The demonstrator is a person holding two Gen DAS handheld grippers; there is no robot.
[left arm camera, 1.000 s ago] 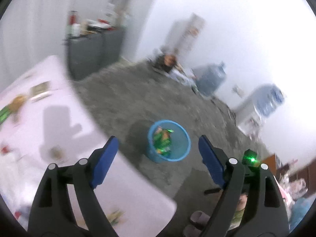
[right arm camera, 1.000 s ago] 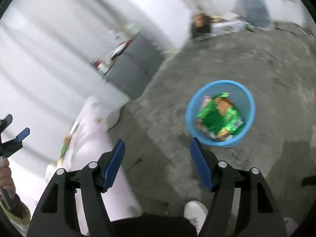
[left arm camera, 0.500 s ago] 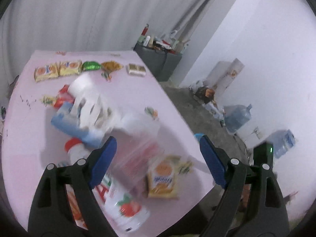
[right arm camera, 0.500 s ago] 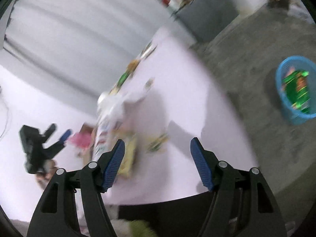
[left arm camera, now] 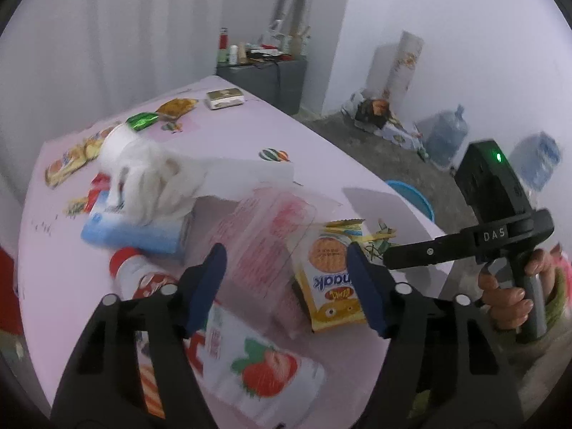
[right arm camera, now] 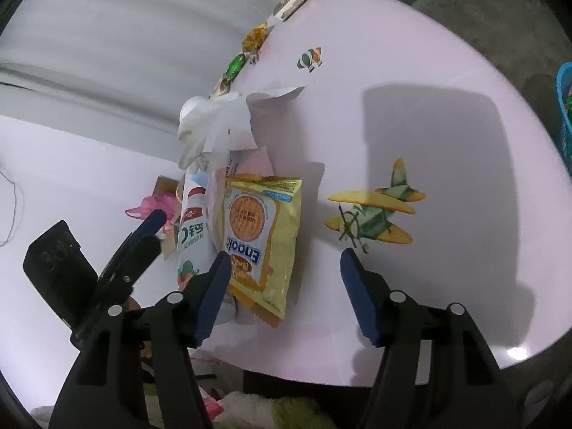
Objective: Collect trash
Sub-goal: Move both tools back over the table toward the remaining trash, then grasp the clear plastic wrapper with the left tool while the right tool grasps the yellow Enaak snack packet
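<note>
My left gripper (left arm camera: 286, 271) over the pink table (left arm camera: 321, 143), jaws closing with nothing pinched, clear tray (left arm camera: 264, 246) beneath, my right gripper (right arm camera: 282, 279) likewise closing on nothing, yellow packet (right arm camera: 261, 236) just left of centre, blue bin (left arm camera: 416, 202) past the table edge.

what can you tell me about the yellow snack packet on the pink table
The yellow snack packet is a glossy foil-like pouch printed with a round biscuit and the word Enaak, its crimped ends intact. It lies flat on the pink table near the front edge, partly overlapping a clear plastic tray, with a strawberry-printed bottle alongside. No gripper touches it. Whether it is full cannot be told.
</note>
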